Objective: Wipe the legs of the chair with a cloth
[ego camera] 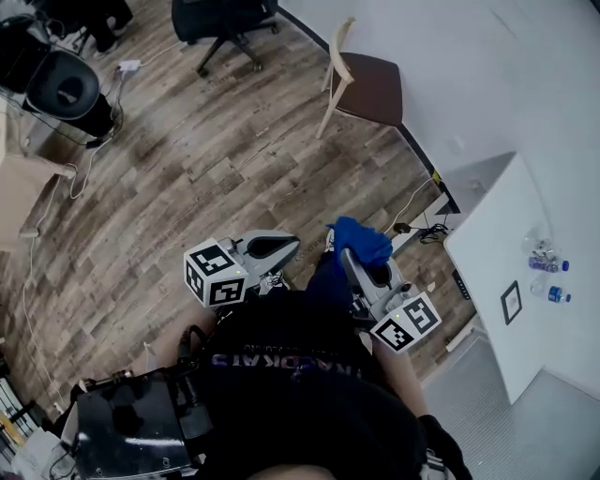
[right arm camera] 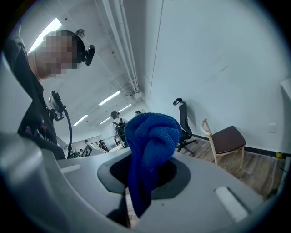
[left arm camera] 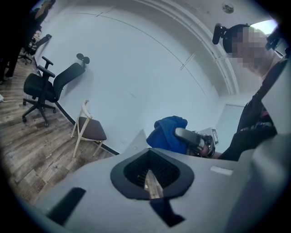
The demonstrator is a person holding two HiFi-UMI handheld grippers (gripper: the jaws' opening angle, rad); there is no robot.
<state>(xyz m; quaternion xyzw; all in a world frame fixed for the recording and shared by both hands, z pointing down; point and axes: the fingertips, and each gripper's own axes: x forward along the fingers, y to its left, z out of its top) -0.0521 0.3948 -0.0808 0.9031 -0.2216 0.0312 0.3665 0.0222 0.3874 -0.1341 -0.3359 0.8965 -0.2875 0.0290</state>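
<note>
1. A wood-plank floor (ego camera: 187, 169) fills most of the head view and runs up to a white wall (ego camera: 487, 66).
2. A white desk (ego camera: 497, 234) stands at the right against that wall.
3. A black office chair (ego camera: 225, 23) sits at the top edge of the head view, near the wall.
4. The chair (ego camera: 370, 84) with a brown seat and pale wooden legs (ego camera: 328, 112) stands upright by the wall. It is well apart from the person and from both grippers.
5. The left gripper (ego camera: 281, 246) is held out in front of the person's body. Its jaws are drawn close with nothing between them, and only a thin slit of floor shows through.
6. The right gripper (ego camera: 354, 258) is held just beside it. Its jaws are clamped on the blue cloth (ego camera: 361, 239).
7. The cloth bunches up above the jaws, and one end hangs down through them in the right gripper view (right arm camera: 150, 145).
8. Small bottles (ego camera: 546, 262) stand on the desk near its far edge.
</note>
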